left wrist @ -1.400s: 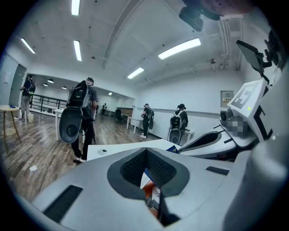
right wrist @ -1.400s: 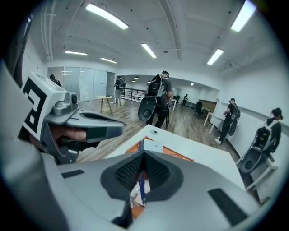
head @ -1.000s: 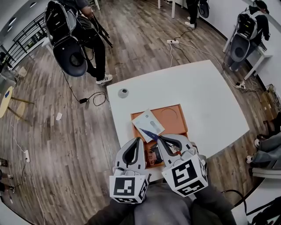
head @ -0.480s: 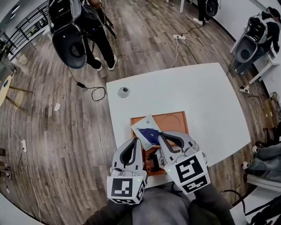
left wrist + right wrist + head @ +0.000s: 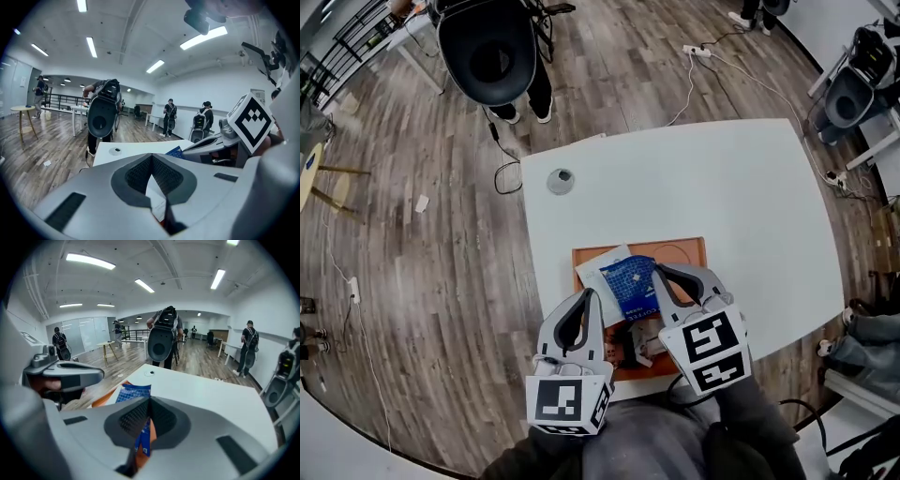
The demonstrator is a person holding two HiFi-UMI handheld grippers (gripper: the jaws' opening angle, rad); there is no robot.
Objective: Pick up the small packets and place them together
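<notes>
The blue packet (image 5: 628, 281) has swung down flat, overlapping the white packet (image 5: 592, 272) on its right above the orange tray (image 5: 684, 251), with the right gripper (image 5: 656, 274) clamping blue and the left gripper (image 5: 589, 295) pinching white.

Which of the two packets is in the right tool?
The blue packet, pinched in the right tool; the white packet sits left of it, outside that tool.

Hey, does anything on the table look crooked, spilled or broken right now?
Nothing spilled or broken. The blue packet, pinched in the right tool, sits tilted across the white packet in the left tool, over the orange tray.
</notes>
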